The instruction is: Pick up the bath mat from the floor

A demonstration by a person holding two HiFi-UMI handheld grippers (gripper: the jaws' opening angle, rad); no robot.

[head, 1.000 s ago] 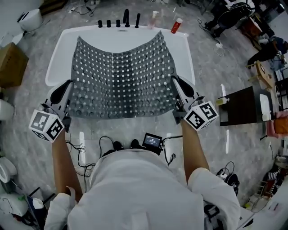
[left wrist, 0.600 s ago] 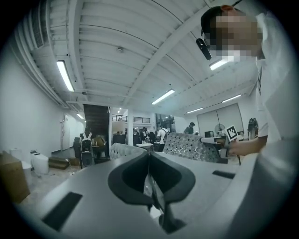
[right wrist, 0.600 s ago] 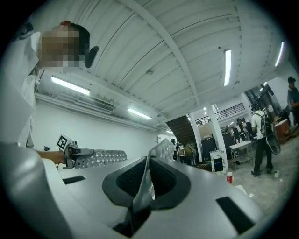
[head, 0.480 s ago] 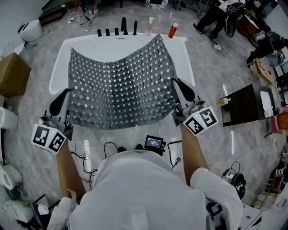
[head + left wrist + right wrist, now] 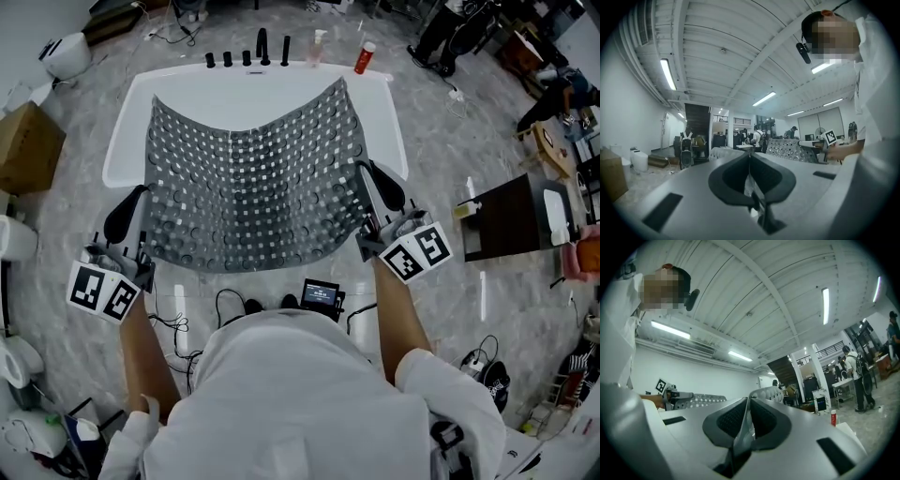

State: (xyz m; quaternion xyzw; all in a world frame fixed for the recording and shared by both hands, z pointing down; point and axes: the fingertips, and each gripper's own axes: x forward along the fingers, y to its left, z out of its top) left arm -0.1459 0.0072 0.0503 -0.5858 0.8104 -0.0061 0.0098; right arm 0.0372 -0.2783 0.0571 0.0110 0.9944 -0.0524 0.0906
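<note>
Both grippers hold the bath mat (image 5: pixel 253 178), fingers (image 5: pixel 122 214) pressed narrow on its near corners: left gripper (image 5: pixel 139 202) on one side, right gripper (image 5: pixel 373 178) on the other. It hangs above the bathtub (image 5: pixel 127 122), spread forward from them, with the far edge sagging.

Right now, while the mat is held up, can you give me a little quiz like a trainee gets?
1. True or false: the left gripper and the right gripper are both shut on the bath mat.
2. What lies beneath the mat? A bathtub, B sofa, C table.
3. How many black fittings stand on the tub's far rim?
Key: 1 true; 2 A; 3 five.
</note>
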